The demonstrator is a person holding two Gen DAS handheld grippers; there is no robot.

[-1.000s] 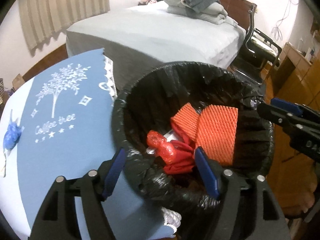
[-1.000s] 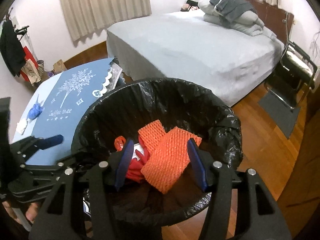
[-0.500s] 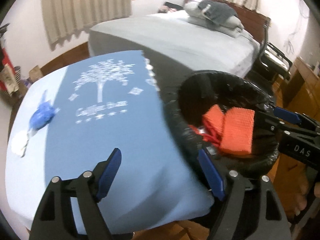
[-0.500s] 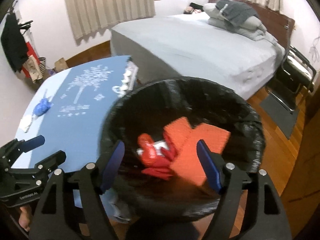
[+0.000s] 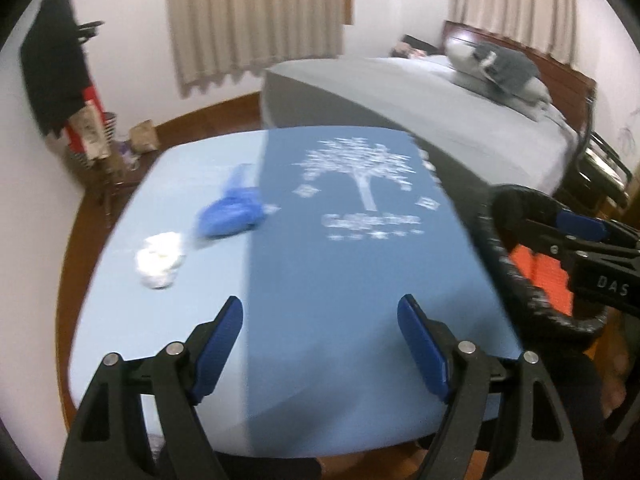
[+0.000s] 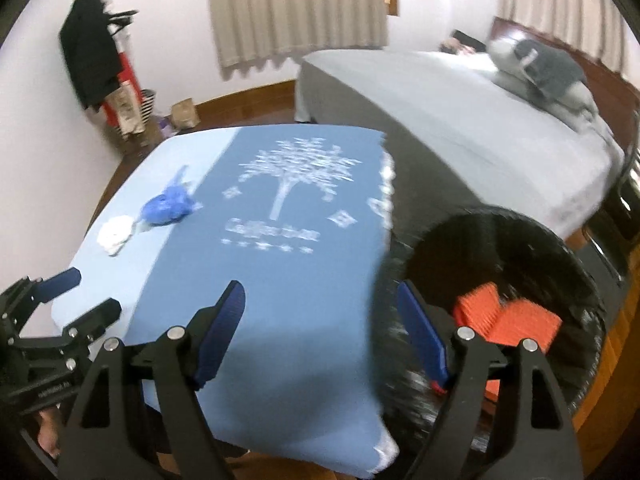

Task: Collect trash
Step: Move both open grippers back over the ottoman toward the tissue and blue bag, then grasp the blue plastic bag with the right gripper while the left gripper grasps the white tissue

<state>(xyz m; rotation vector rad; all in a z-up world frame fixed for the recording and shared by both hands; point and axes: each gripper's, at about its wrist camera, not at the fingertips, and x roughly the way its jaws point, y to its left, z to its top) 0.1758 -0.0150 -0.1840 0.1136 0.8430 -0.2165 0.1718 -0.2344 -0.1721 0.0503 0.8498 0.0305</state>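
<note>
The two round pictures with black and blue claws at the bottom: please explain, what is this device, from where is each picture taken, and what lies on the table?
Each picture comes from a fisheye camera fixed on a tool that a person carries, one per hand. The left hand-held gripper appears at the bottom of the left wrist view, the right hand-held gripper at the bottom of the right wrist view. Both are open and hold nothing; the right one's jaws have just been opening. On the table's blue cloth with a white tree print lie a crumpled blue plastic bag and a crumpled white paper wad. Beside the table stands a bin lined with a black bag, with orange foam net pieces inside.
</note>
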